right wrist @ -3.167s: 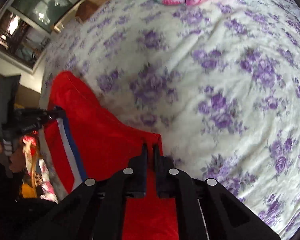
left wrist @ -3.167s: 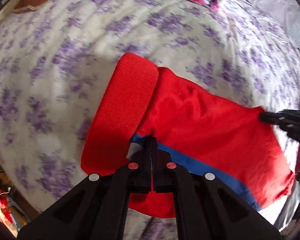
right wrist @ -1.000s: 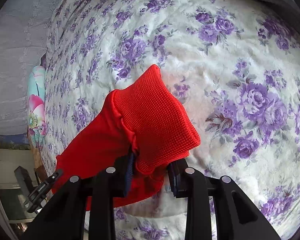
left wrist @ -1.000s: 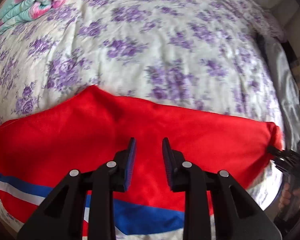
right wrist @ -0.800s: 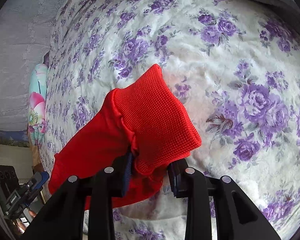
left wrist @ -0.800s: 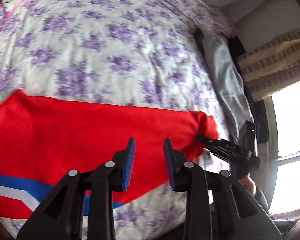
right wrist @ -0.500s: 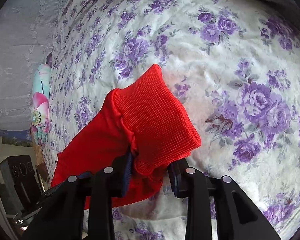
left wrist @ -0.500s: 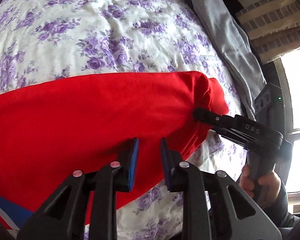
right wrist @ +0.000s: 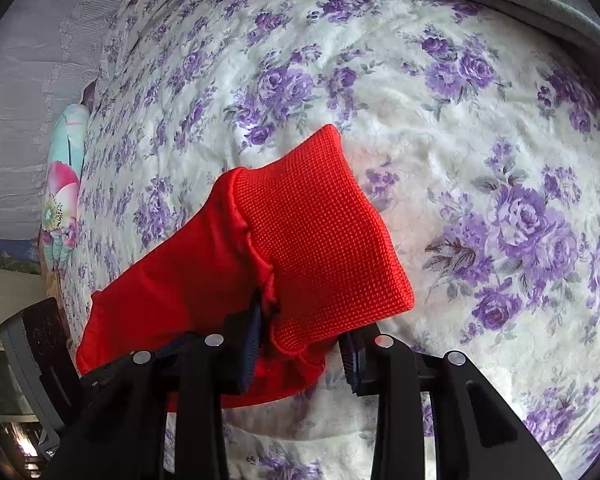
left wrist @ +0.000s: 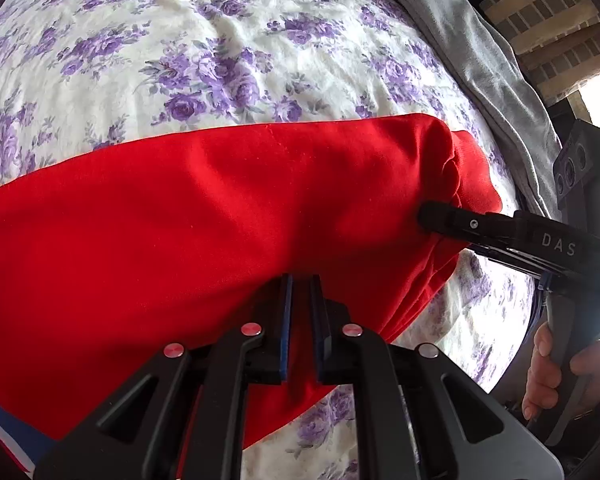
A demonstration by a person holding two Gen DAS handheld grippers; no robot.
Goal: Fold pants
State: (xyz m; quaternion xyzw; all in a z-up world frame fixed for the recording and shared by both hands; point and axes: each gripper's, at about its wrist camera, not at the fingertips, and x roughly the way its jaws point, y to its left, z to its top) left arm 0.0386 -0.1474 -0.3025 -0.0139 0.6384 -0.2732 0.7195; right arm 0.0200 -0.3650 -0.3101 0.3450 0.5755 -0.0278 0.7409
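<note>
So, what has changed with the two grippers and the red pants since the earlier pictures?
The left gripper let go of the striped end, travelled along the red pants toward the ribbed cuff, and its jaws have narrowed on the fabric there. The right gripper still has the cuff between its fingers.
</note>
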